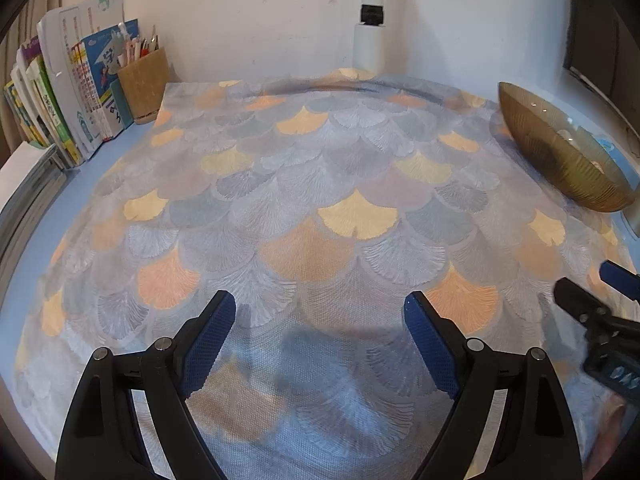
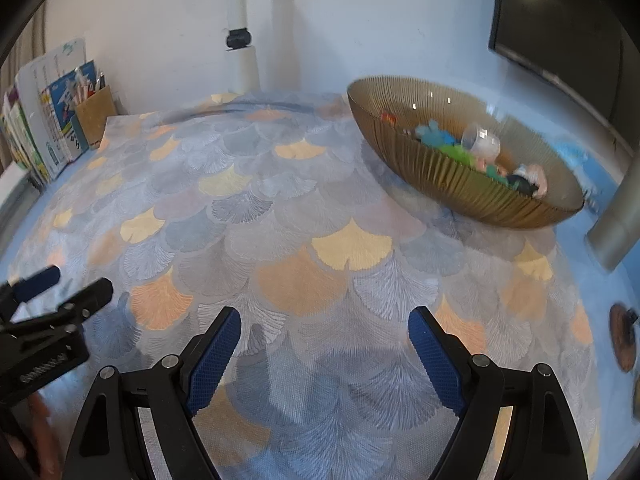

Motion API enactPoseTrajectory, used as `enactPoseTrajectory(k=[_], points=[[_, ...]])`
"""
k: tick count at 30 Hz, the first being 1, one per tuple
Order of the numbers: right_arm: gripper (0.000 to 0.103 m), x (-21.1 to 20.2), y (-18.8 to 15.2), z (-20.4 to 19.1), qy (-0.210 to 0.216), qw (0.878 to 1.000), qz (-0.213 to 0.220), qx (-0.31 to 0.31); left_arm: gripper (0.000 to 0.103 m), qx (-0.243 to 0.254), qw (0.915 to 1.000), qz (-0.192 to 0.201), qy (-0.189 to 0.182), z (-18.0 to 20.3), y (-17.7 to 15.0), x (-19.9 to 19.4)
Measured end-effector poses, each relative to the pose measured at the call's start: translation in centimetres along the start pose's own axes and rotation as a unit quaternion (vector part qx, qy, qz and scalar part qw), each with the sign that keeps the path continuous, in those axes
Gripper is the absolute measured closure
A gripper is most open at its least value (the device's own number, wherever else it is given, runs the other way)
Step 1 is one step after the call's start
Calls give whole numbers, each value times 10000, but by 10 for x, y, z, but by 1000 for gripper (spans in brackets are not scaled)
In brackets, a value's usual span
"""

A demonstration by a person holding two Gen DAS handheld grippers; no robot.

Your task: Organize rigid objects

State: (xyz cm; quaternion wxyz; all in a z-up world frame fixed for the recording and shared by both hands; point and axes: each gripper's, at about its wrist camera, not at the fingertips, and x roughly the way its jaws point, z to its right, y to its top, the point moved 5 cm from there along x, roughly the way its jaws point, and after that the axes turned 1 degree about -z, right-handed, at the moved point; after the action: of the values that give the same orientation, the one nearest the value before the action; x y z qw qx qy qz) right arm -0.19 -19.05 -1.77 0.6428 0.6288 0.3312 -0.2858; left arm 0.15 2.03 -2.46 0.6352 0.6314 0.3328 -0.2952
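- desk (image 1: pixel 24 296): pale blue top, shows as a strip along the left edge and again at the right edge past the bowl.
- placemat (image 1: pixel 320 184) (image 2: pixel 248 208): woven, ginkgo-leaf fan pattern in grey, orange and yellow, covers most of the desk; bare where both grippers point.
- ribbed amber glass bowl (image 2: pixel 460 184) (image 1: pixel 560 160): sits at the mat's far right corner, partly over the mat edge. holds the small rigid items: a clear plastic cup (image 2: pixel 480 140) on its side, teal, green and orange pieces, a dark and pinkish one at the near end. items too blurred to name further.
- books (image 1: pixel 60 112): standing row at the far left corner of the desk, against the wall.
- pen holder (image 1: pixel 144 80): tan, just right of the books, touching the mat's far left corner, stuffed with pens.
- white pole (image 1: pixel 372 20): upright at the far edge, black clip on it.
- left gripper (image 1: pixel 320 312): fingers spread wide, nothing between the blue pads, hovering over the near mat.
- right gripper (image 2: pixel 324 328): same, wide apart and holding nothing; bowl is ahead and to its right.
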Motion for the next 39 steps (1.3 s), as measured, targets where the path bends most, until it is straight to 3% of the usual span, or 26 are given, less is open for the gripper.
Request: enactPoseTrajectory(k=[4,7,11,15,17,18,19,20,39], points=[[18,5,17,-1,6,9996,-239,-150,18,-214,9997,-95,2,-10,9,10],[18,17,25,-4,-131,9992,-249,-285,18,-55,9995,-124,284,-8,17,19],[18,34,28,-1,-46,9994,-327,-81,17,125,9992,-183,342,0,24,28],[17,47,26,-1,-52,9989,-460,-24,0,43,9987,-296,412,-3,28,36],[15,48,26,0,-29,9990,-449,-5,0,-159,9988,-391,245,-8,28,40],[9,49,25,0,1,9989,-476,-1,0,-333,9984,-450,93,-13,27,42],[1,51,25,0,15,9987,-508,9,0,-337,9983,-449,160,-15,27,42],[0,53,24,0,13,9983,-577,20,0,-353,9983,-443,154,-15,27,42],[0,52,24,1,6,9986,-534,30,0,-348,9988,-296,170,-13,23,44]])
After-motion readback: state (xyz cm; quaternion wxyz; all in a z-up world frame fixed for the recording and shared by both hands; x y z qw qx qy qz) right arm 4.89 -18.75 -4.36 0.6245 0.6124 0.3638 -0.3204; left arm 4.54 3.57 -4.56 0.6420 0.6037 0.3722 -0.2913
